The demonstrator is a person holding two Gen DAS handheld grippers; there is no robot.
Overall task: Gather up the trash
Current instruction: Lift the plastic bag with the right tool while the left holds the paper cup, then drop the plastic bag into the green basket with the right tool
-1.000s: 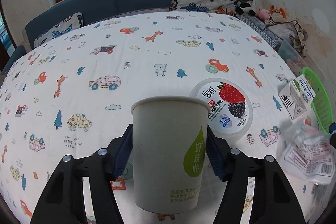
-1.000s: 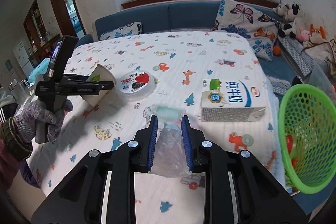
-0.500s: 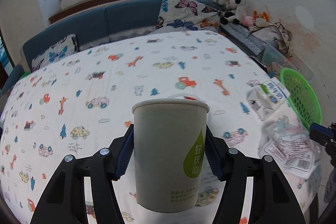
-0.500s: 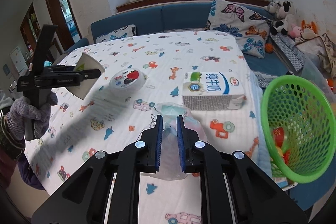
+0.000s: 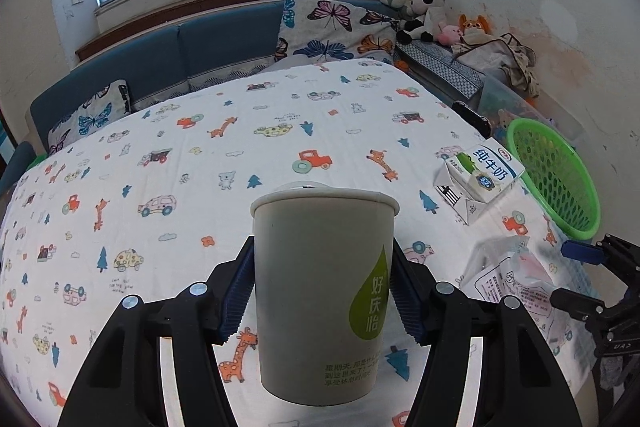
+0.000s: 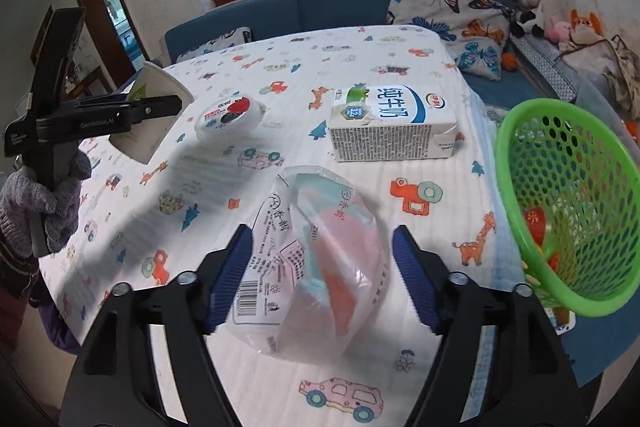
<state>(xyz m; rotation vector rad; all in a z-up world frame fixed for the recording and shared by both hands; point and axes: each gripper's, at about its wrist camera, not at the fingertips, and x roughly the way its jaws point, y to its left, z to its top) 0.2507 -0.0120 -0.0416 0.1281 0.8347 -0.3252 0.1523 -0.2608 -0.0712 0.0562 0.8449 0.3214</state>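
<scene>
Right tongs point(image 6: 323, 263) just opened around bag point(image 6: 320, 259) near table edge point(image 6: 490, 211).

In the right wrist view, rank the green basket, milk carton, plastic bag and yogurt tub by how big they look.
1. green basket and plastic bag: look alike; the bag sits nearest the camera, so unsure.
2. milk carton.
3. yogurt tub, smallest, though farthest.
</scene>
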